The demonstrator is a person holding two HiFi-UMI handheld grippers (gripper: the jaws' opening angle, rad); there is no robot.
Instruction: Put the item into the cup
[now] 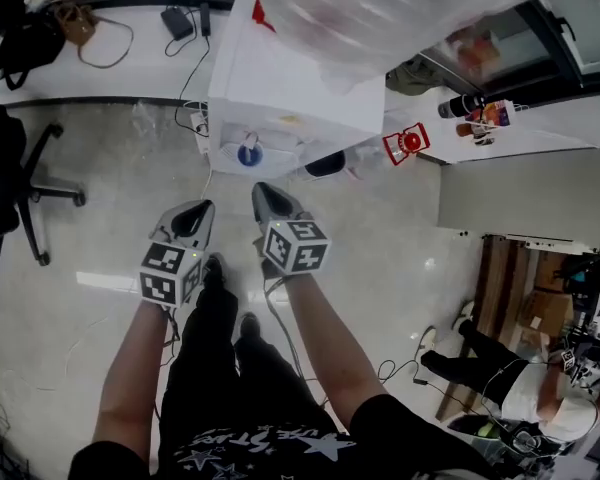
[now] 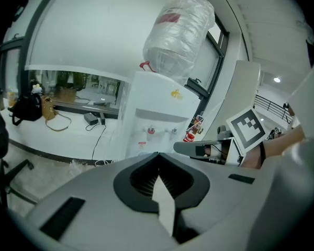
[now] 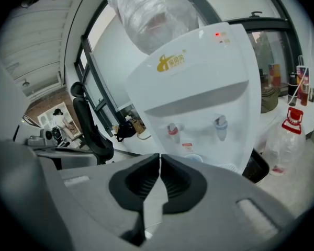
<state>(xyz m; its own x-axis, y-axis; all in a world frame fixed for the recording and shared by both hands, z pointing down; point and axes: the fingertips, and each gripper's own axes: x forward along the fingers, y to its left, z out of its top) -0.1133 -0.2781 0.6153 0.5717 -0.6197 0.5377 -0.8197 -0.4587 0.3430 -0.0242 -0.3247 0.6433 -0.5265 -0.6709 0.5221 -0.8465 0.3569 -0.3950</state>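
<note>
Head view: the left claw [image 1: 193, 215] is held above the floor [image 1: 100, 228], its jaws pressed together with nothing between them. Just to its right, the right claw [image 1: 271, 201] is likewise closed and empty. Both point at the white water dispenser [image 1: 280, 78] on the far side. A round blue-and-white object, apparently the cup [image 1: 248, 154], sits in the dispenser's recess under the taps. The item cannot be identified. A red-topped plastic bottle [image 1: 408, 143] stands further right.
</note>
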